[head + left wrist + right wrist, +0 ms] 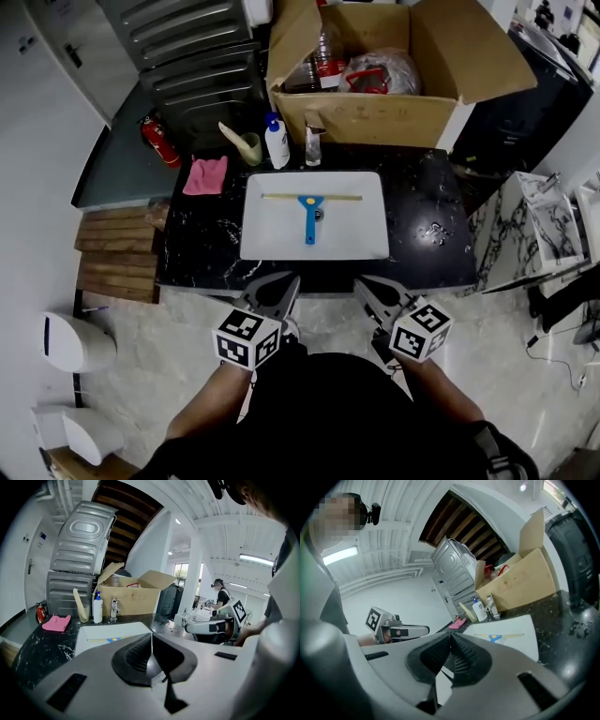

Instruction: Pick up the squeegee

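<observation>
A squeegee with a blue handle and a pale blade bar lies flat in the white sink, its blade toward the faucet. It shows small in the left gripper view as the squeegee and in the right gripper view as the squeegee. My left gripper and right gripper hang in front of the counter's near edge, short of the sink. Both are shut, jaws pressed together with nothing between them.
On the black marble counter stand a faucet, a soap bottle, a cup and a pink cloth. An open cardboard box sits behind. A red fire extinguisher and wooden planks lie left.
</observation>
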Demonstrator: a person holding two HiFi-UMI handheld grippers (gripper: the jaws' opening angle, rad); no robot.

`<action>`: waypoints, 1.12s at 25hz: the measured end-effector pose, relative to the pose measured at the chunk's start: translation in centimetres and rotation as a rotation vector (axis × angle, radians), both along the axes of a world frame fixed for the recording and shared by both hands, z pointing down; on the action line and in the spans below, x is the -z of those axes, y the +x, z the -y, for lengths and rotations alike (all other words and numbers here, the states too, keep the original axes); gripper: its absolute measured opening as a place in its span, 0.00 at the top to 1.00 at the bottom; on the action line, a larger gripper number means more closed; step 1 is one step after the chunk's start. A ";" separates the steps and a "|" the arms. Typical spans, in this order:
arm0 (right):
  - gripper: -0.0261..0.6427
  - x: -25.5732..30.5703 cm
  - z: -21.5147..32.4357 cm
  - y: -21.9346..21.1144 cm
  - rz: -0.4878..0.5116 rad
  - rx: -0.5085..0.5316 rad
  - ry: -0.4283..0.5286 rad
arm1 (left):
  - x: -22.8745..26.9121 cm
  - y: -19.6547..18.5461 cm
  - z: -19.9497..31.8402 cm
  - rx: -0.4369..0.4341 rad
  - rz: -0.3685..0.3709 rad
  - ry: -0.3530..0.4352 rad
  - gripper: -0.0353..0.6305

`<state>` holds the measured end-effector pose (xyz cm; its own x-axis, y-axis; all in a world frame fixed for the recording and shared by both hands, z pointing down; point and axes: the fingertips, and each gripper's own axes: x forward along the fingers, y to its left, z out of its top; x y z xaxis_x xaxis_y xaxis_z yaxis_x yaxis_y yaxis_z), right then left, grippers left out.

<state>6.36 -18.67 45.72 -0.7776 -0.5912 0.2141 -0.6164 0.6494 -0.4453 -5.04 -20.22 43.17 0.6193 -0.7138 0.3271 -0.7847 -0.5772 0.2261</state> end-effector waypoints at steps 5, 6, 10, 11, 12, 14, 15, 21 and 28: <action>0.95 0.1 2.9 -1.0 -0.024 -0.054 -0.002 | 0.7 -0.8 3.4 -0.061 -0.013 0.018 0.92; 0.95 0.0 3.4 -1.3 -0.031 -0.065 -0.007 | 0.7 -1.0 3.9 -0.074 -0.014 0.019 0.92; 0.95 -0.5 5.1 -2.8 -0.053 -0.092 -0.027 | -0.1 -2.4 5.9 -0.110 -0.016 -0.001 0.92; 0.95 -0.6 5.5 -3.2 -0.059 -0.096 -0.033 | -0.3 -2.8 6.4 -0.119 -0.014 -0.007 0.92; 0.95 -0.8 5.9 -3.7 -0.064 -0.100 -0.043 | -0.5 -3.2 6.8 -0.128 -0.012 -0.012 0.92; 0.95 -1.2 6.8 -4.5 -0.074 -0.113 -0.068 | -0.8 -3.8 7.7 -0.146 -0.009 -0.020 0.92; 0.95 -1.4 7.1 -5.0 -0.078 -0.121 -0.078 | -0.9 -4.2 8.2 -0.155 -0.012 -0.019 0.92; 0.95 -2.0 8.6 -7.2 -0.102 -0.159 -0.089 | -0.9 -5.9 10.3 -0.198 -0.024 -0.008 0.92; 0.95 -1.8 10.3 -6.3 -0.141 -0.236 -0.058 | -2.8 -6.8 12.5 -0.223 0.015 -0.041 0.92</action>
<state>0.08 -28.99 47.53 -0.5802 -0.7359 0.3491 -0.8059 0.4564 -0.3772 -11.83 -32.72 46.01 0.7552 -0.5455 0.3634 -0.6421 -0.7272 0.2427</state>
